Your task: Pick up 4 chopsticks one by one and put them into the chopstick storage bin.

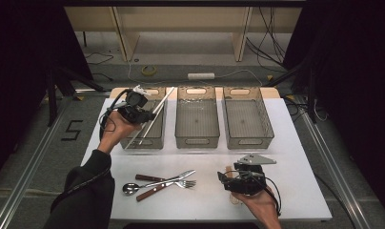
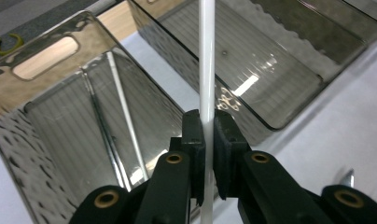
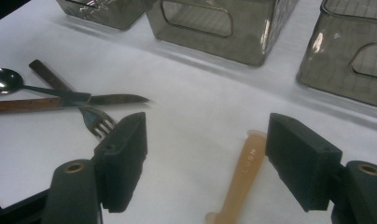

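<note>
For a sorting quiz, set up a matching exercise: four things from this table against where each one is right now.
Things:
1. thin white chopstick
2. pale orange plastic handle
3. shiny metal spoon
4. middle smoky clear plastic bin

Places:
A. on the table between the open right gripper jaws
B. clamped in the left gripper
C. with nothing in it
D. lying among the cutlery pile

Pairs: 1-B, 2-A, 3-D, 4-C

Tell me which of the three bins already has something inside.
The left bin, under the left hand-held gripper holding a white stick, contains thin sticks; the middle bin and right bin are empty.
</note>
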`<state>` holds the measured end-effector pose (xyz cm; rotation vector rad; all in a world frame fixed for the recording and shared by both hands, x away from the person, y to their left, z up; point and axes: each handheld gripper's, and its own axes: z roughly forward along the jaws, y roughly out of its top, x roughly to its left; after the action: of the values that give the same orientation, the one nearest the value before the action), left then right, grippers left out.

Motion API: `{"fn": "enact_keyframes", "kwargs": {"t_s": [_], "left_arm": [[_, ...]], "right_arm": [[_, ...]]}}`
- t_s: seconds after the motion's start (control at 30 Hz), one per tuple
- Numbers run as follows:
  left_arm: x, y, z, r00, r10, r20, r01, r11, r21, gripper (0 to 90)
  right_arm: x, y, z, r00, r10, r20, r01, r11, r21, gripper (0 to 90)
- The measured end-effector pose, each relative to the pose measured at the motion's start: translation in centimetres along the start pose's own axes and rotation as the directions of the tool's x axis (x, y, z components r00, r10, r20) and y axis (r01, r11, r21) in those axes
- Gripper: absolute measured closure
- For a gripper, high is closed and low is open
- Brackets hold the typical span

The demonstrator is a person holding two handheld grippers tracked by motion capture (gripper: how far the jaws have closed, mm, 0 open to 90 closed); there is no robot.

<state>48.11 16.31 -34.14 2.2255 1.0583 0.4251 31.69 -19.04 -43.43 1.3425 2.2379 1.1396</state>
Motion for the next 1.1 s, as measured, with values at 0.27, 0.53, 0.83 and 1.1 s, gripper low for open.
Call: {"fn": "enact_keyframes", "kwargs": {"t_s": [0.27, 0.53, 0.83, 1.1], "left_arm": [[1.6, 0.7, 0.5, 0.9990, -0.022, -0.040, 0.021, 0.9995, -0.026, 83.5], [3.2, 1.0, 1.5, 0.9965, -0.048, -0.069, 0.046, 0.9984, -0.033, 83.5], [5.9, 0.5, 2.1, 0.9849, -0.133, -0.111, 0.124, 0.9887, -0.085, 83.4], [7.0, -0.8, 3.6, 0.9757, -0.175, -0.132, 0.164, 0.9822, -0.092, 83.4]], "right_arm": [[0.1, -0.2, -0.2, 0.9998, -0.014, -0.012, 0.014, 0.9999, 0.004, 30.2], [0.2, -0.3, -0.5, 0.9996, -0.024, -0.018, 0.024, 0.9997, 0.003, 30.3], [0.4, -0.4, -0.3, 0.9992, -0.029, -0.029, 0.029, 0.9996, 0.005, 30.3], [0.6, -0.4, -0.3, 0.9988, -0.035, -0.032, 0.035, 0.9994, -0.003, 30.1]]}}
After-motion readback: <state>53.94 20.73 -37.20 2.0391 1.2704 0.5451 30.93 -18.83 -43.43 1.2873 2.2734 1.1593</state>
